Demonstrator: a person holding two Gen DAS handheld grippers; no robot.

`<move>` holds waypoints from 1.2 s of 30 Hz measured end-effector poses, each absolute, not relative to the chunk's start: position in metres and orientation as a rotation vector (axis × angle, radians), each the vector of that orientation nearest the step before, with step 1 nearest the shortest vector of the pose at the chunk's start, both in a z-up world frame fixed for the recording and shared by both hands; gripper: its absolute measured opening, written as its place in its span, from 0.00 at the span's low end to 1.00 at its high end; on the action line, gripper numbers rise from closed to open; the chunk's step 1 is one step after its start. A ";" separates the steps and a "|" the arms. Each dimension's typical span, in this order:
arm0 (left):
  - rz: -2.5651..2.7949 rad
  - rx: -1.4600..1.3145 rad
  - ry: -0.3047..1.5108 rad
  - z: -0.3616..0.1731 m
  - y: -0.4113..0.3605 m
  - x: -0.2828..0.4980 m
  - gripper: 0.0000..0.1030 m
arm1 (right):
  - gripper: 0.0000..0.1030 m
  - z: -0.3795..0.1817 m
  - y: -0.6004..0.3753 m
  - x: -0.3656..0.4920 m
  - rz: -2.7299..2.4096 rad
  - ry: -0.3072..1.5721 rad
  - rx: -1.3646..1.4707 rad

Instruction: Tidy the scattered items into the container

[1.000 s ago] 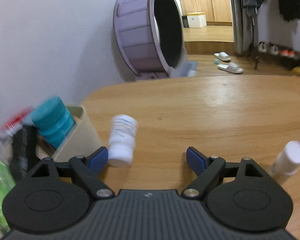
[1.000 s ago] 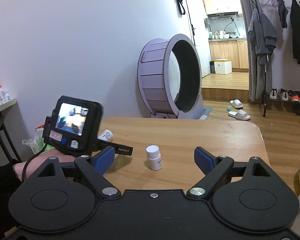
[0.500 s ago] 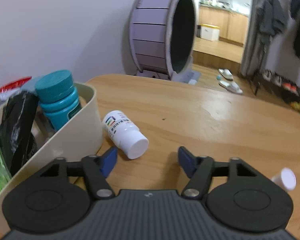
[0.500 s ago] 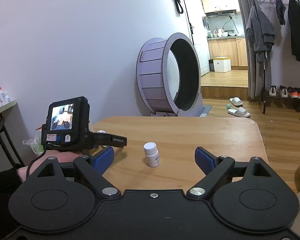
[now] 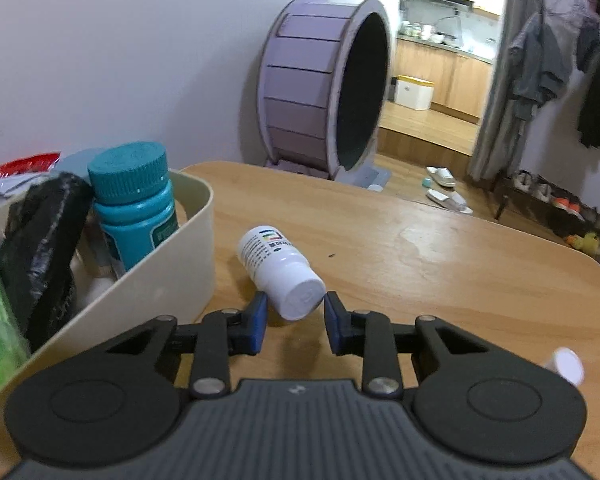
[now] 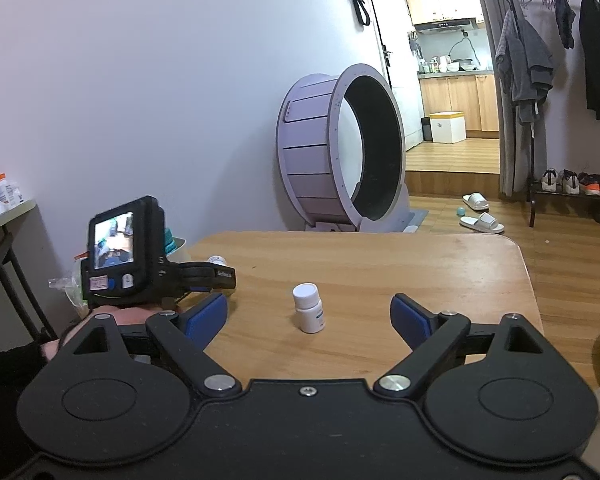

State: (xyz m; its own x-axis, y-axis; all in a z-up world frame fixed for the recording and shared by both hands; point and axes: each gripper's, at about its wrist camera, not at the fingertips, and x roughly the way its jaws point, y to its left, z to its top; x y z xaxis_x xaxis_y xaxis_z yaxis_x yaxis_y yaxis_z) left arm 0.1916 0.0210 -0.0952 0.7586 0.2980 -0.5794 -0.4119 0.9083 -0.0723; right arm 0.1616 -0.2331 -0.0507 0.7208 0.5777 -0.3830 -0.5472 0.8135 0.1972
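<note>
**One bottle pinched, one bottle waiting**

Two white pill bottles are out on the desk [image 5: 440, 264]. The lying white pill bottle [image 5: 278, 270] is on its side just beside the cream bin [image 5: 172, 264]. Its long side points away from the left gripper [image 5: 293, 322], slanting up and to the left, and its round white cap faces the camera. The cap end sits right between the blue fingers [image 5: 257, 322]. They have just been closing, and now they look clenched on the cap, one on each side. The grip is only on the very end of the bottle, so I think it could tip when it is lifted. The bin is to the left of the bottle, very near, so the next move is likely a short lift and a swing left over the rim. A teal bottle [image 5: 134, 204] already stands in the bin.

The left gripper points forward and down at the desk.

The standing white pill bottle [image 6: 309, 308] is upright, a little ahead of the right gripper [image 6: 310, 316] and between its two fingers, not touching them. Those fingers are spread wide and hold nothing. The right hand is nearer to this one.
</note>
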 end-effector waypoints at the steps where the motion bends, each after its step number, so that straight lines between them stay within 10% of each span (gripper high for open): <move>1: 0.368 -0.189 0.591 -0.092 0.019 0.188 0.28 | 0.86 -0.051 -0.233 0.162 0.622 0.448 0.072; 36: -0.149 0.198 0.741 -0.062 0.009 0.086 0.29 | 0.87 -0.049 -0.207 0.141 0.677 0.470 0.050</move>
State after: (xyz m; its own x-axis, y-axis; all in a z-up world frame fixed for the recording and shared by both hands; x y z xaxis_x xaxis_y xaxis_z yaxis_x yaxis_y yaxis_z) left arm 0.0861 0.0092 -0.0616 0.7288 -0.0647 -0.6817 0.2041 0.9708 0.1262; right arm 0.1415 -0.2066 -0.0486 0.6791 0.6140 -0.4023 -0.5919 0.7821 0.1946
